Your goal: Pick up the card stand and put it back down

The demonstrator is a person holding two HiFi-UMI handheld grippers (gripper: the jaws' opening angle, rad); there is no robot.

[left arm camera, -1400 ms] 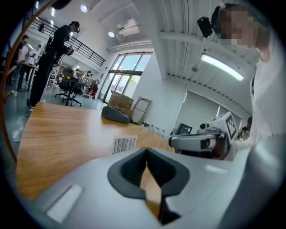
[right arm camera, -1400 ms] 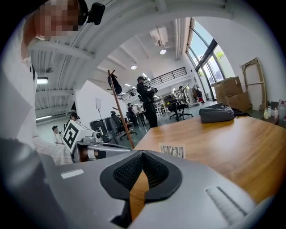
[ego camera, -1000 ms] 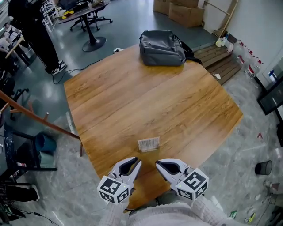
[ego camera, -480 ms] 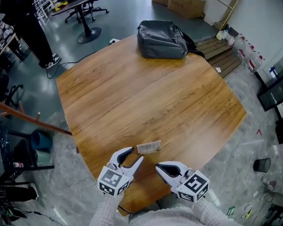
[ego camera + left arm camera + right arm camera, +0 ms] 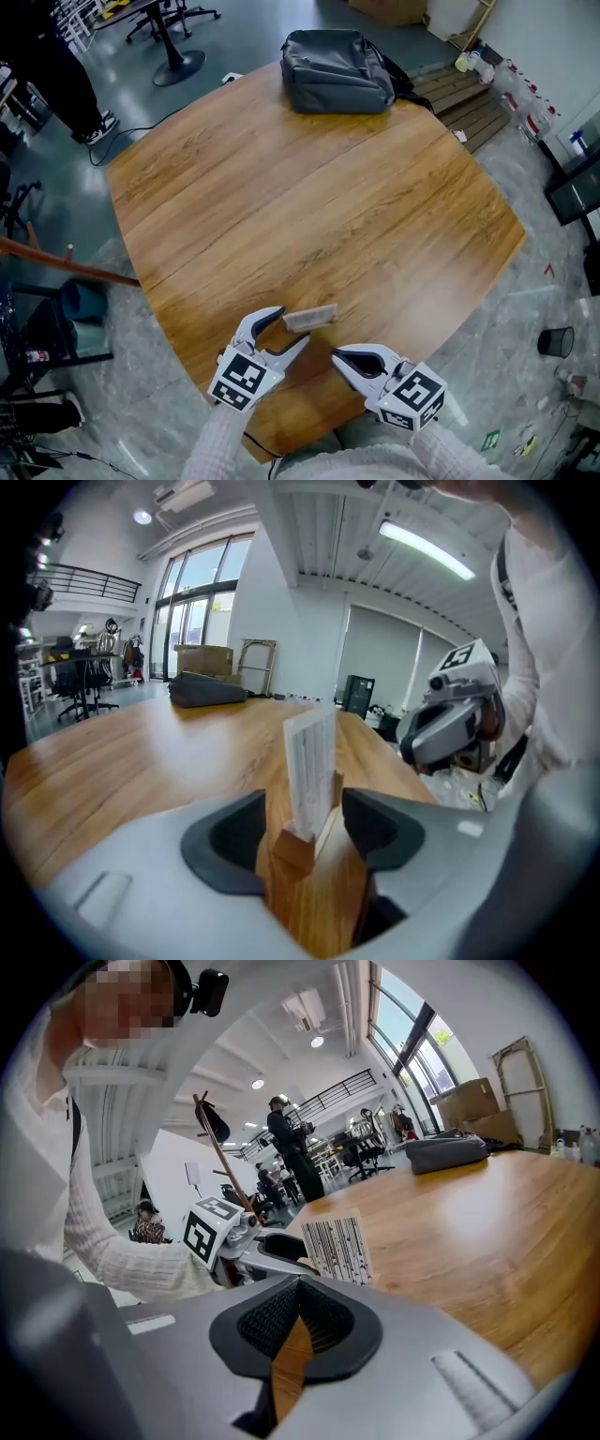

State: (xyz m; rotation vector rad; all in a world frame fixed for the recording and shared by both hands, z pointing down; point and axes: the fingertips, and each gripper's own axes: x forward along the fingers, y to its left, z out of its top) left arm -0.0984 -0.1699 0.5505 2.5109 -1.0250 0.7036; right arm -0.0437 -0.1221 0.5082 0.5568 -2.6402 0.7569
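Observation:
The card stand (image 5: pixel 310 318), a small wooden block with a white striped card upright in it, rests on the wooden table (image 5: pixel 309 178) near its front edge. My left gripper (image 5: pixel 285 329) straddles it with its jaws opening. In the left gripper view the card stand (image 5: pixel 310 766) stands between the two jaws, a small gap on either side, the left gripper (image 5: pixel 302 804) not pressing on it. My right gripper (image 5: pixel 337 354) hovers just right of the stand, shut and empty. The right gripper view shows the card (image 5: pixel 337 1247) ahead of the right gripper (image 5: pixel 300 1288), with the left gripper (image 5: pixel 272 1251) beside it.
A grey backpack (image 5: pixel 337 58) lies at the table's far edge. The table's front edge runs just under both grippers. Office chairs (image 5: pixel 169 28) and a standing person (image 5: pixel 47 66) are on the floor at the far left. A black bin (image 5: pixel 557 341) stands at the right.
My left gripper has moved forward to the card stand and spread its jaws around it. The right gripper stays shut in about the same place.

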